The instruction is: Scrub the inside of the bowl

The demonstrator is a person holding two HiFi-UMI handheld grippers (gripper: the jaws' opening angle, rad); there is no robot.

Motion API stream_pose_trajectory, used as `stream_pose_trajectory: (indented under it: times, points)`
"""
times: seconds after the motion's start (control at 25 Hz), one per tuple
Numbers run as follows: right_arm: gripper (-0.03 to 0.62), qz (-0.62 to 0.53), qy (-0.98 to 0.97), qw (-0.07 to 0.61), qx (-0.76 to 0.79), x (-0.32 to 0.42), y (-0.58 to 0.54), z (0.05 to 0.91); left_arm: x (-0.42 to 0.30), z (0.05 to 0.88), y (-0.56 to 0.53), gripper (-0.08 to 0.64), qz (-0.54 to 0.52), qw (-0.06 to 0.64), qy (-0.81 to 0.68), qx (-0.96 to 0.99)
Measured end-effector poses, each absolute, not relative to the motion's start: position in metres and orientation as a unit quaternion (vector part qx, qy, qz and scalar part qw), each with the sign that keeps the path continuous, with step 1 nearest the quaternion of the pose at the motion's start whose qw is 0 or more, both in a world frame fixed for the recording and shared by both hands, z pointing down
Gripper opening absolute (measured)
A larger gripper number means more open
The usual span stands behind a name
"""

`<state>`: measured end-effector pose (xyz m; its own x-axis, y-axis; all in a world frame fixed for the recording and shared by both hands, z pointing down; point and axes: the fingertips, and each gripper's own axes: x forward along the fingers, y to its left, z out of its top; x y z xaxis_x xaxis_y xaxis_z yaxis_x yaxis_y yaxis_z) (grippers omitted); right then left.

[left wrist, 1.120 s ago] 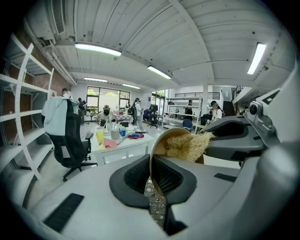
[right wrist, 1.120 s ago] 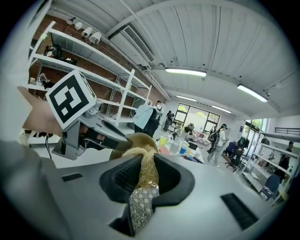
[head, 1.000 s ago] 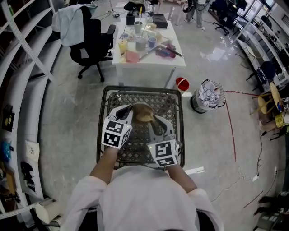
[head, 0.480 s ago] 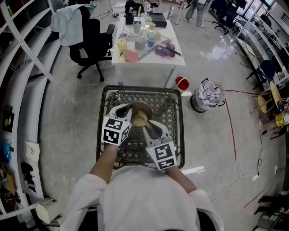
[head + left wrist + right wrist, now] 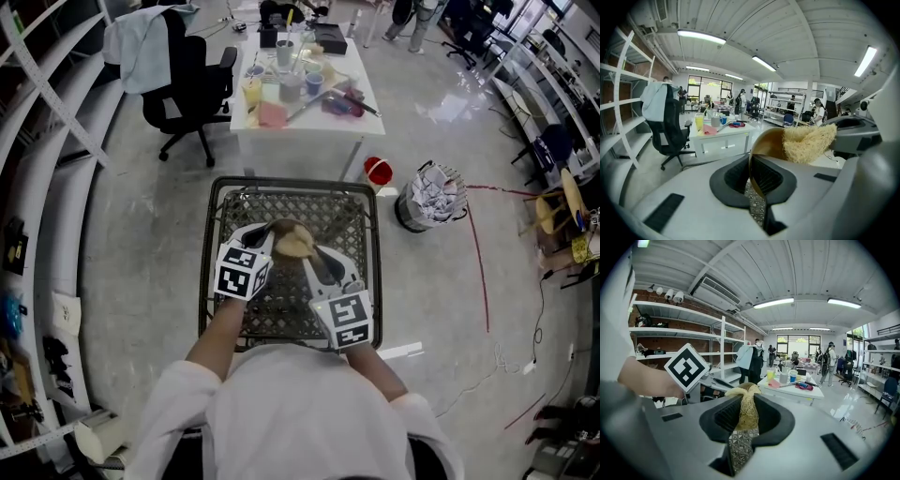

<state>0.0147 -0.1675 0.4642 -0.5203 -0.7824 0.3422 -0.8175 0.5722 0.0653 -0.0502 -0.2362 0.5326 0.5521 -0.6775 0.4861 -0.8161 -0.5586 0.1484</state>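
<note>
**Bowl mostly covered, far clutter too small to name**

From the head view the brown bowl shows only as a sliver. The straw-coloured scrubber and the noses of the left gripper and right gripper cover its inside. The marker cubes hide both of the person's hands. In the left gripper view the bowl's lower wall disappears between the clamped jaws, and its far side sits behind the scrubber. In the right gripper view the scrubber's lower end is buried between the jaws pinching it. The cups and oddments on the white table are too small to name. A person at the top edge is cut off above the legs.
</note>
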Motion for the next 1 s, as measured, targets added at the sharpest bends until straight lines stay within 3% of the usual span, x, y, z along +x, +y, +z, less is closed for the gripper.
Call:
stream_pose_trajectory:
  times: [1.0]
  points:
    - [0.087, 0.107, -0.849, 0.199, 0.477, 0.044, -0.199, 0.508, -0.051, 0.685, -0.235, 0.038, 0.280, 0.332, -0.417, 0.799]
